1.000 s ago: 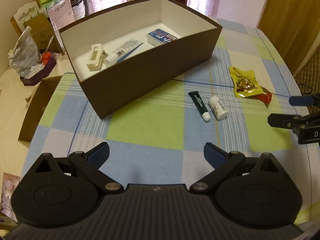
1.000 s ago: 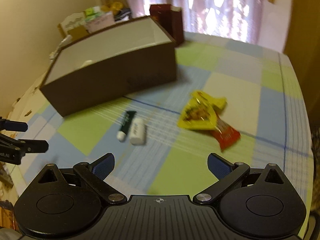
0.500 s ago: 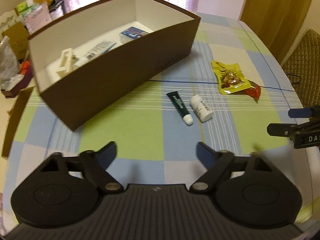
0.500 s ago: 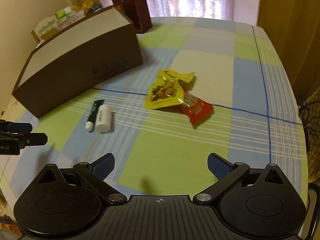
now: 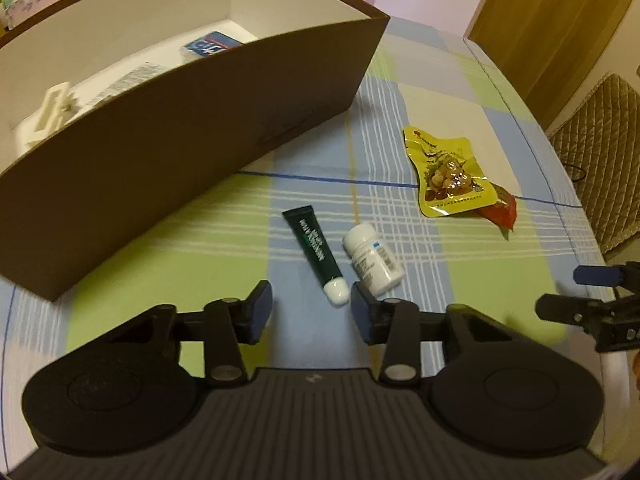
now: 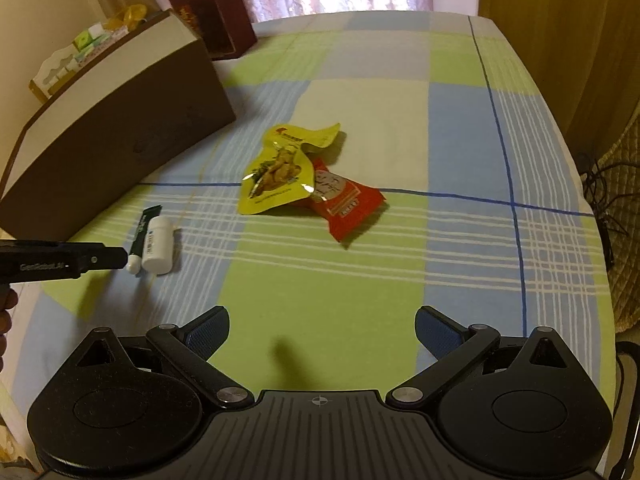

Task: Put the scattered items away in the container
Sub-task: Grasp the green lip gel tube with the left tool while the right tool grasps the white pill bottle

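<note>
we took the brown box [image 5: 224, 120] as our landmark: a long cardboard container, brown outside and white inside, open at the top, standing on a checked tablecloth [image 6: 360, 280] of green, blue and cream squares.

just in front of the box's long wall lay one dark green tube [image 5: 316, 250] with a white cap, and touching or almost touching it, on the side away from the box, one small white bottle [image 5: 374, 260] on its side with a printed label. further from the box we counted two snack packets: one yellow packet [image 6: 280, 172] with a picture of food on it, and one red packet [image 6: 346, 204] partly tucked under the yellow one's edge.

inside the box we saw three things: one blue and white pack [image 5: 212, 45], one pale tube [image 5: 120, 84] and one cream plastic piece [image 5: 50, 110]. the near wall cut off the lower part of each, and blur kept us from reading any print.

our left gripper [image 5: 310, 312] hung just short of the green tube's cap, its jaws closing and already narrow, with nothing between the pads. our right gripper [image 6: 322, 330] stood wide and held nothing, well apart from the box and near the packets. behind the box one dark red carton [image 6: 212, 20] and some clutter were too dim to make out.
</note>
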The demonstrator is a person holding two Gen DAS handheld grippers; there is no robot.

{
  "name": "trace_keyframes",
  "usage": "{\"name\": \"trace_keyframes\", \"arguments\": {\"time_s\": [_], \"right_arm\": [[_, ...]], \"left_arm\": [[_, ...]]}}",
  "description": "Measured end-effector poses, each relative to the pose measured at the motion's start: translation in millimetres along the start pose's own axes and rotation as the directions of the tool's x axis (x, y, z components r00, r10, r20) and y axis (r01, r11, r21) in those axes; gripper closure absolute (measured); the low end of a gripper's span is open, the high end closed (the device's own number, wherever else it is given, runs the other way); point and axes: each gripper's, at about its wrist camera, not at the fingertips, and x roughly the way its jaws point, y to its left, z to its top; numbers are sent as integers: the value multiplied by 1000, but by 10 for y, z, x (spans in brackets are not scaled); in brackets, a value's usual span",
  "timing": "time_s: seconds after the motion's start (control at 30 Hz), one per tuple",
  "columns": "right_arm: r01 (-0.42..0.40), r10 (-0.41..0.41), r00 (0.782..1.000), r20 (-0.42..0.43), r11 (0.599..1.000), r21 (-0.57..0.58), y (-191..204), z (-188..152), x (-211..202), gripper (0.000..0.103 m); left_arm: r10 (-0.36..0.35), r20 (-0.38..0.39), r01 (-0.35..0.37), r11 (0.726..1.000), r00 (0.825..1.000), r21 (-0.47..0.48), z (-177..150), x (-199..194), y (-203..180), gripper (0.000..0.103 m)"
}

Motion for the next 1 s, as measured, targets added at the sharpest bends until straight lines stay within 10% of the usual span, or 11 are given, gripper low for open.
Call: {"name": "trace_keyframes", "arguments": {"time_s": [0.6,0.97,1.0], "right_arm": [[-53,53,999,-3,999,-11,98,119,150,0],[-180,187,982,4,953,-243,923,364,399,0],[-183,189,982,-3,947,-266,1007,385,444,13]], "left_arm": [[1,-8,0,997,1000,83,68,293,16,90],[102,-25,-103,994,994,-45,-363,-73,516,90],[106,-27,-107,993,994,-54,-371,-85,545,90]]}}
